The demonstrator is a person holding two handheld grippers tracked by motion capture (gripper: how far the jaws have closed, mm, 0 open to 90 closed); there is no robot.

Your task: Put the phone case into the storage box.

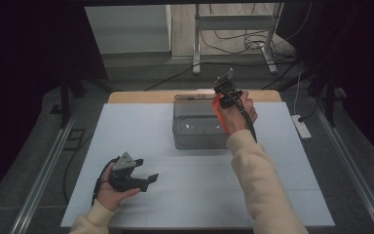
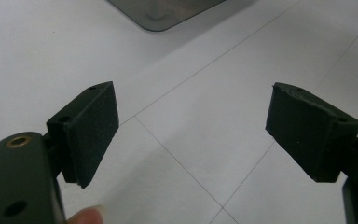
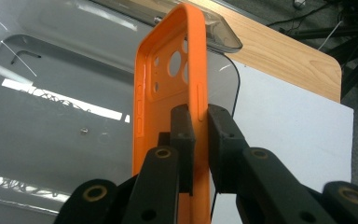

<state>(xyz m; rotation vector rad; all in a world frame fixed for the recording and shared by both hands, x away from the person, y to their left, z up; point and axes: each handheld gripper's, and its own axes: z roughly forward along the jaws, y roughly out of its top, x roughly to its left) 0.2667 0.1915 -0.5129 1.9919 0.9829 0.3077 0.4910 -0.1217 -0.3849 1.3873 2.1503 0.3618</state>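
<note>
Orange case (image 3: 170,93): clamped by side wall in right gripper (image 3: 200,126), long axis upright, over bin (image 3: 51,116). Left gripper (image 2: 191,135): spread wide, nothing held, well apart near table (image 1: 126,131) front.

Orange phone case (image 3: 168,93) in my right gripper (image 3: 200,126) looks like smooth plastic with a slight satin sheen. The bin (image 3: 51,93) under it is clear, glossy grey-tinted plastic, full of reflections. My left gripper (image 2: 191,135) has matt black pads (image 2: 95,130) with a fine foam-like grain; the table (image 2: 191,70) sheet is matt white, its far edge (image 3: 279,51) bare wood.
</note>
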